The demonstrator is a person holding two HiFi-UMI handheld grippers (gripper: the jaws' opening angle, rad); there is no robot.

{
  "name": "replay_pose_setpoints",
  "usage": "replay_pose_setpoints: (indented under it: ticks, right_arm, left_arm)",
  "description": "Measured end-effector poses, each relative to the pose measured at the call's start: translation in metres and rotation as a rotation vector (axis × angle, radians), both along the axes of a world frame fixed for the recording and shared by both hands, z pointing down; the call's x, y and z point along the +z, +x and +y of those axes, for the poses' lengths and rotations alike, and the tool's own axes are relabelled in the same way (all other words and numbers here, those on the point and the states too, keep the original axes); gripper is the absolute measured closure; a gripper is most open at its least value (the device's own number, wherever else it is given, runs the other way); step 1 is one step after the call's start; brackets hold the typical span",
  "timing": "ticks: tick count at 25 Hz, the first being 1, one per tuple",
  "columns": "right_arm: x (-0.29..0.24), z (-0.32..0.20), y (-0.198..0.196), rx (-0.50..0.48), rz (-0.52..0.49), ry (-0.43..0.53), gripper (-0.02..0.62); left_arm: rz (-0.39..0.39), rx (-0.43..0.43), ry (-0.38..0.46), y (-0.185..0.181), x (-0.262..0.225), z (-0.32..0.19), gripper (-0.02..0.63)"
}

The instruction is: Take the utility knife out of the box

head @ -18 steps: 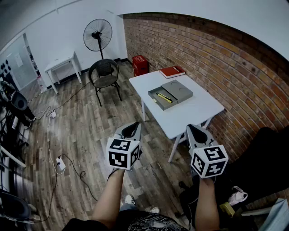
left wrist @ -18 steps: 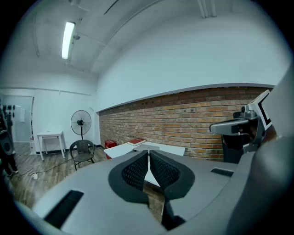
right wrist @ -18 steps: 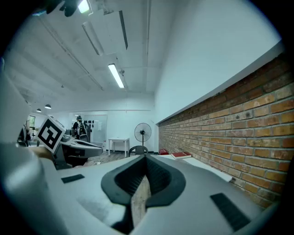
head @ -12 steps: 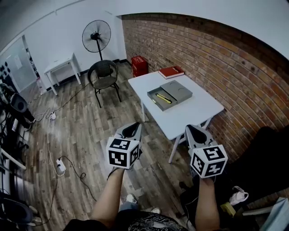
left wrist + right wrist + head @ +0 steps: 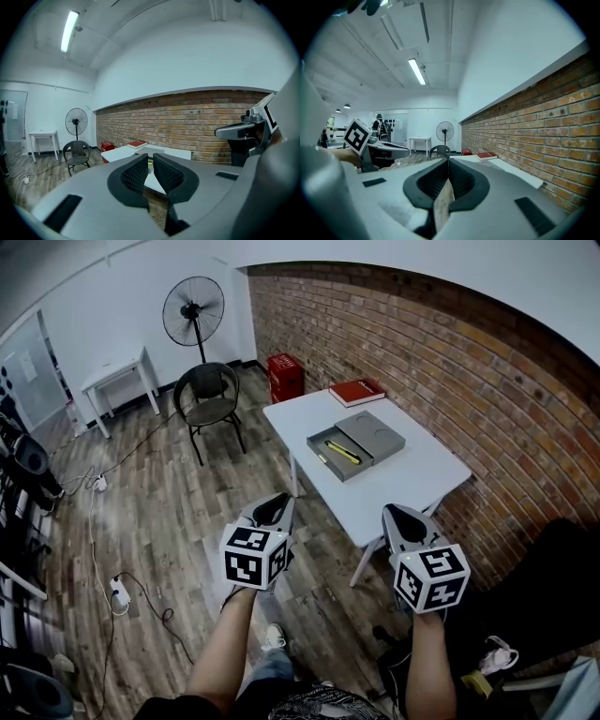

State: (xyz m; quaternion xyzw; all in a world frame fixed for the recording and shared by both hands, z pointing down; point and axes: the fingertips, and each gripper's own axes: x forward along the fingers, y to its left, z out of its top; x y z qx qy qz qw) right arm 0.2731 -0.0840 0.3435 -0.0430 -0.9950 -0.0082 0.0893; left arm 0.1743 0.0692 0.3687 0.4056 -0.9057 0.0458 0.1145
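An open grey box lies on the white table by the brick wall. The yellow utility knife rests in the box's left half. Both grippers are held over the wooden floor, short of the table's near corner. My left gripper is shut and empty. In the left gripper view its pads almost touch, and the table shows beyond them. My right gripper is also shut with nothing in it, its jaws meeting at the tip in the right gripper view.
A red book lies at the table's far end. A black chair, a standing fan, a red crate and a small white table stand further back. Cables and a power strip lie on the floor at left.
The head view has drifted a little, so the table and box sit slightly further right. Both grippers keep their place and stay shut.
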Motion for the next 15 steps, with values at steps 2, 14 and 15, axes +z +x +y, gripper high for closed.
replay_pose_setpoints:
  ticks: [2, 14, 15]
  right_arm:
    - [0.002, 0.0, -0.02, 0.011, 0.008, 0.004, 0.575]
    - [-0.002, -0.002, -0.127, 0.131, 0.048, 0.02, 0.575]
    - [-0.002, -0.003, -0.134, 0.142, 0.049, 0.02, 0.575]
  left_arm:
    - [0.007, 0.008, 0.004, -0.024, 0.002, 0.001, 0.571]
    - [0.059, 0.181, -0.012, -0.147, 0.009, -0.014, 0.523]
    - [0.062, 0.189, -0.014, -0.155, 0.01, -0.013, 0.515]
